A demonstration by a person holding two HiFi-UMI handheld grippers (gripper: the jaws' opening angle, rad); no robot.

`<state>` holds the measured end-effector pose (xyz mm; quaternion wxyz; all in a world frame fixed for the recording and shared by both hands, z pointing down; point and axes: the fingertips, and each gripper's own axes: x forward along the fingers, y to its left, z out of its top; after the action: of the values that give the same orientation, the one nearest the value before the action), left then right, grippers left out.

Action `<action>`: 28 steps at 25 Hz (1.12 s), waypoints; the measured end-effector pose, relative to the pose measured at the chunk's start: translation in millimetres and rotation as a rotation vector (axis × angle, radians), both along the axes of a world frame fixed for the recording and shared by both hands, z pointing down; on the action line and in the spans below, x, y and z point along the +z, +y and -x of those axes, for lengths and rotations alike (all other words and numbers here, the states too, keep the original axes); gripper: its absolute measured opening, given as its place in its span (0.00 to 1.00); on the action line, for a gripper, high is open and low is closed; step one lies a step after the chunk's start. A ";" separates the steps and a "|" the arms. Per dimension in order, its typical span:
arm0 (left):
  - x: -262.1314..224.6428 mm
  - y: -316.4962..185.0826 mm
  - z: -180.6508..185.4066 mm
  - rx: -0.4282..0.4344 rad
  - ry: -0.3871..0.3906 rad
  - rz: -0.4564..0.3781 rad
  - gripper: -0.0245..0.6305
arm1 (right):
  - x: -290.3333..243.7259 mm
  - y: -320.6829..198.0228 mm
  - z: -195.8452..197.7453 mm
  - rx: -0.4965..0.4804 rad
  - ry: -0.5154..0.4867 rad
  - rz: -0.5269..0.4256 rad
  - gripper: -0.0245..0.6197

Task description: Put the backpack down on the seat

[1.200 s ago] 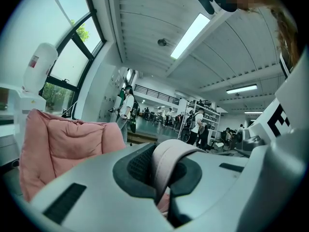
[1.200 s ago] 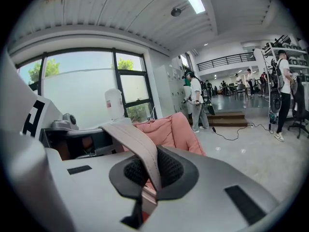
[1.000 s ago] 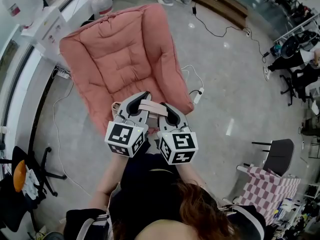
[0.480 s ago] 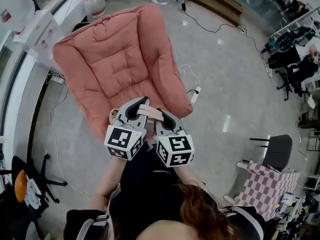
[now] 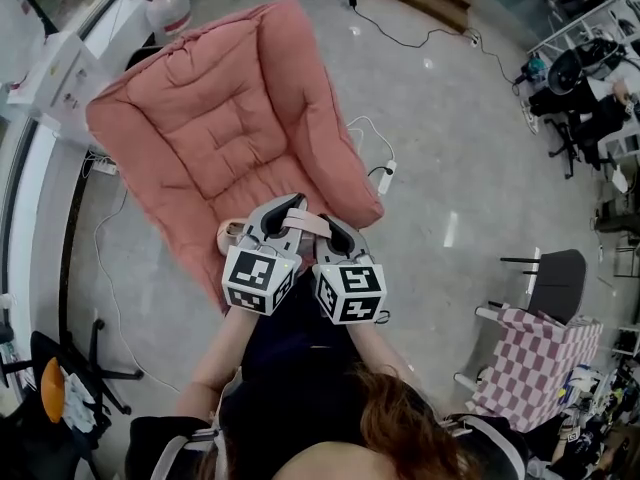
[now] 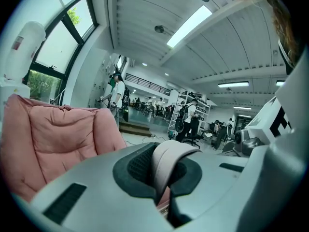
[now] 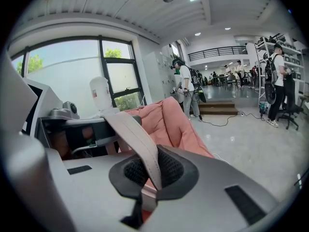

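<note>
The left gripper [image 5: 284, 211] and right gripper [image 5: 331, 231] sit side by side, the jaws of each pinching the same pale strap [image 5: 303, 222]. They hang over the near edge of the pink seat [image 5: 220, 118]. The backpack's body is hidden beneath the grippers.

Grey floor [image 5: 470, 138] carries a pink cushioned seat [image 5: 220, 128] and white power strip [image 5: 385, 177].

two: left claw [image 5: 284, 210], right claw [image 5: 334, 230]; one backpack strap [image 5: 304, 223]; one seat [image 5: 215, 118]
</note>
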<state>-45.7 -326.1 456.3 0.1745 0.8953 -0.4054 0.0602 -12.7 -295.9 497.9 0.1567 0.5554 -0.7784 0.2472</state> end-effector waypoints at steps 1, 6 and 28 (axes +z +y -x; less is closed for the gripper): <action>2.9 -1.9 -1.8 0.004 -0.009 0.005 0.06 | 3.0 -1.9 -1.8 0.001 0.002 0.008 0.09; 18.1 -12.4 -6.8 0.015 -0.041 0.036 0.06 | 19.0 -13.0 -6.6 -0.010 0.018 0.044 0.09; 75.2 -41.4 -13.2 0.020 -0.136 0.107 0.07 | 70.0 -40.2 -18.6 -0.030 0.061 0.104 0.09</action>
<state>-32.5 -367.5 531.5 0.1936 0.8827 -0.4033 0.1442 5.9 -336.1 567.9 0.2126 0.5420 -0.7677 0.2678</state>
